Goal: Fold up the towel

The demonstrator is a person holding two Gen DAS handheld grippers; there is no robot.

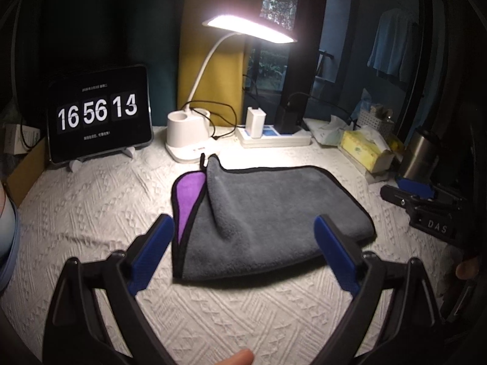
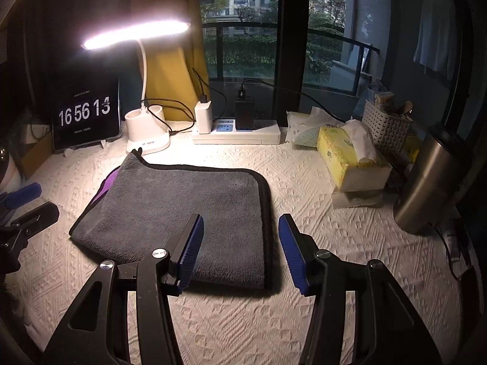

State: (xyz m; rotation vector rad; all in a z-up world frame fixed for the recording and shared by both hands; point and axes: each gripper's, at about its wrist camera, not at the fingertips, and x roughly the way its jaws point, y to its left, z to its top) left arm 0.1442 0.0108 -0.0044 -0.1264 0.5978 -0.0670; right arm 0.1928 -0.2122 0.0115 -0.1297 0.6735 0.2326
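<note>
On white textured tablecloth (image 1: 91, 213), spread across whole work surface. Folded towel (image 1: 268, 213), grey with black piping, at centre, lying flat on cloth just in front of lamp base; purple inner face exposed along left edge, one grey flap turned over on top near far-left corner, small black hanging loop at that corner. Same towel (image 2: 182, 206) in right wrist view: rounded corners, stacked layers visible at right edge.

Behind towel, along far edge of cloth, left to right: tablet (image 1: 99, 112) propped on white stand, flip-clock digits 16 56 13; lit white desk lamp (image 1: 194, 133) on gooseneck, base with cup recess; white power strip (image 1: 274, 138) carrying white charger and black adapter, cables trailing. Further right: steel tumbler (image 2: 432, 182), upright; yellow tissue box (image 2: 347, 155) with tissue pulled up; white lattice basket (image 2: 386, 124) behind it.

Left gripper (image 1: 243, 249): blue-padded fingers spread wide, holding nothing, raised over near part of towel; whether pads touch fabric, cannot tell. Right gripper (image 2: 240, 249): fingers apart at moderate gap, empty, hovering at towel's near-right corner, left pad over fabric, right pad over bare cloth.
</note>
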